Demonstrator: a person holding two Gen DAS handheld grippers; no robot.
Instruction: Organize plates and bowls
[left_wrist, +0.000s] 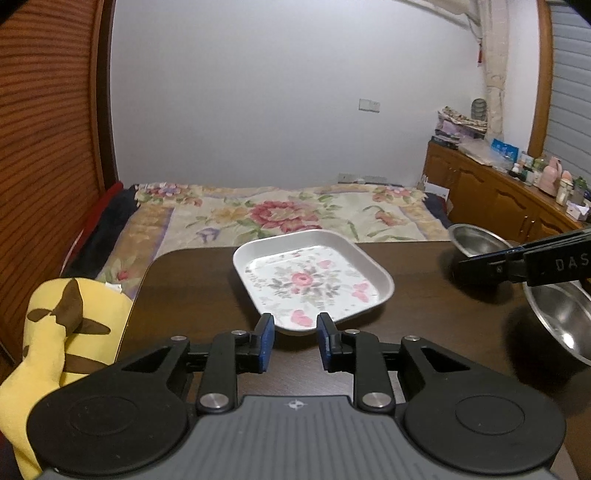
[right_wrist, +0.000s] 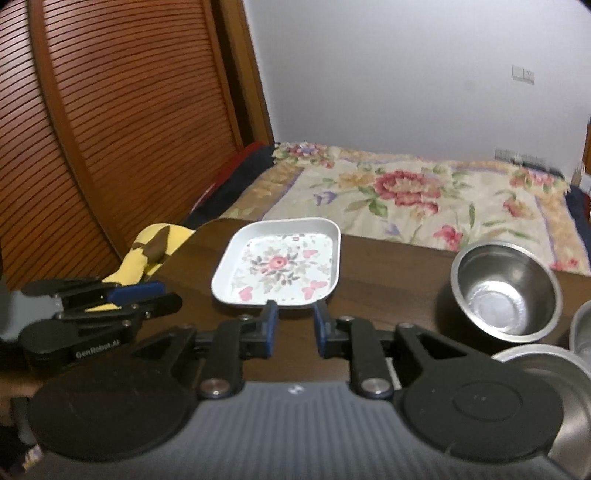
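Left wrist: left gripper (left_wrist: 295, 338), jaws released, blue pads, hovers at near corner of square floral plate (left_wrist: 312, 278), glossy, rounded corners, on dark wood table (left_wrist: 192, 284). Shiny steel bowl (left_wrist: 474, 240) far right.

Right wrist: right gripper (right_wrist: 293, 325), jaws released, near plate edge. Round steel bowl on the table, right. Yellow cloth (right_wrist: 147, 254) left.

1. The left gripper (left_wrist: 295, 338) has black linkage arms, blue finger pads (left_wrist: 266, 343), silver round screws and a ribbed grey body.
2. The right gripper (right_wrist: 294, 326) is built the same; "GenRobot.AI" lettering shows on the left one's side.
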